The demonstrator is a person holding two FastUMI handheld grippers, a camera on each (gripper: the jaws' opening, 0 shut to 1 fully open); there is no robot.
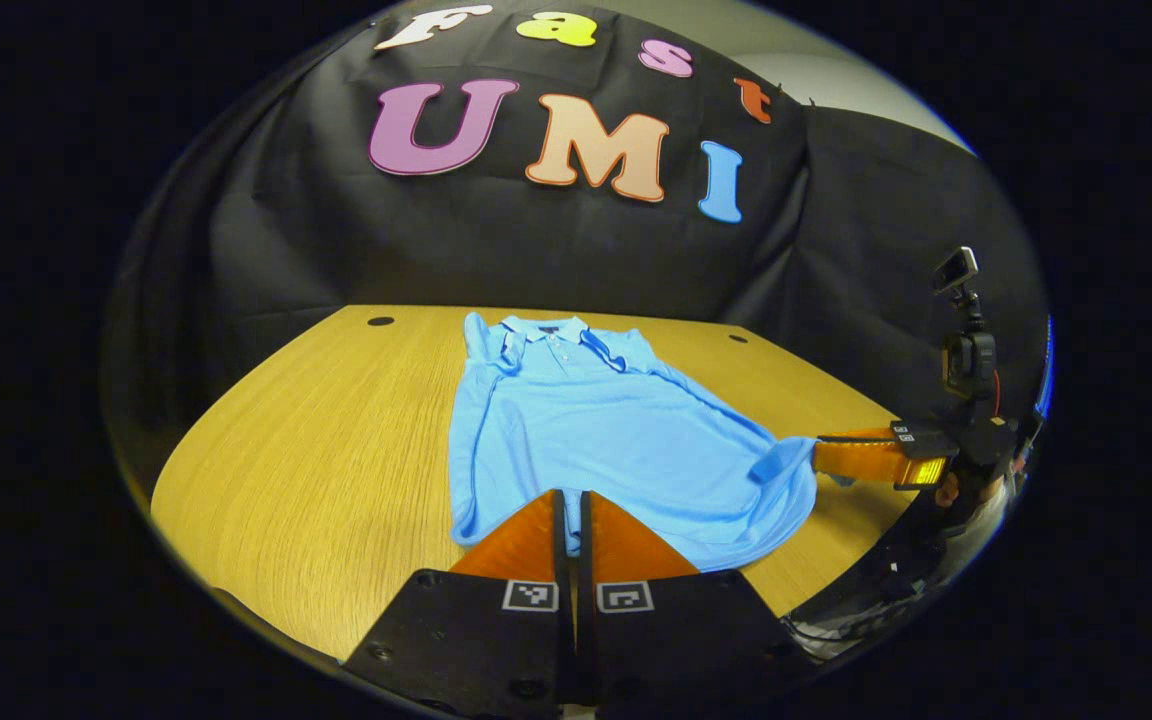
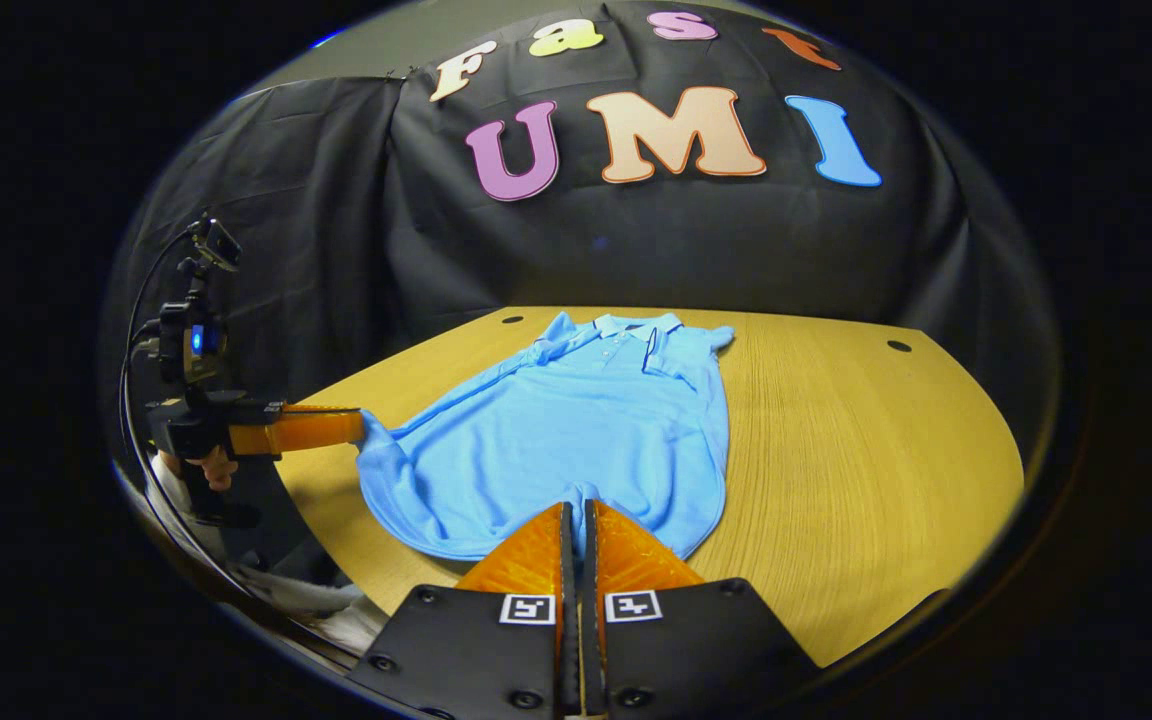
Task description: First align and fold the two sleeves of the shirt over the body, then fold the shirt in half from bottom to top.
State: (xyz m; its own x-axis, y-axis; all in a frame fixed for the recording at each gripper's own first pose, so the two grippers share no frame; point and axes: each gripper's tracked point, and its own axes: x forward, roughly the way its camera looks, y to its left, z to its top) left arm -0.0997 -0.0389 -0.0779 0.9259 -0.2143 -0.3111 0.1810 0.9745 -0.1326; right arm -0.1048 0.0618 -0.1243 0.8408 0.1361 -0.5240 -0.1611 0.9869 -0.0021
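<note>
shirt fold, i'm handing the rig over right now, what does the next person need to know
Left tongs: shut on the blue polo shirt, at its bottom hem corner.
Right tongs: shut on the other hem corner.
The shirt lies flat on the wooden table, collar at the far end by the wall.
Done: both sleeves look folded in over the body.
Left: carry the hem up to the collar, then let go.

A wooden table (image 1: 316, 440) stands before black cloth walls (image 1: 266, 240) in dim light.
</note>
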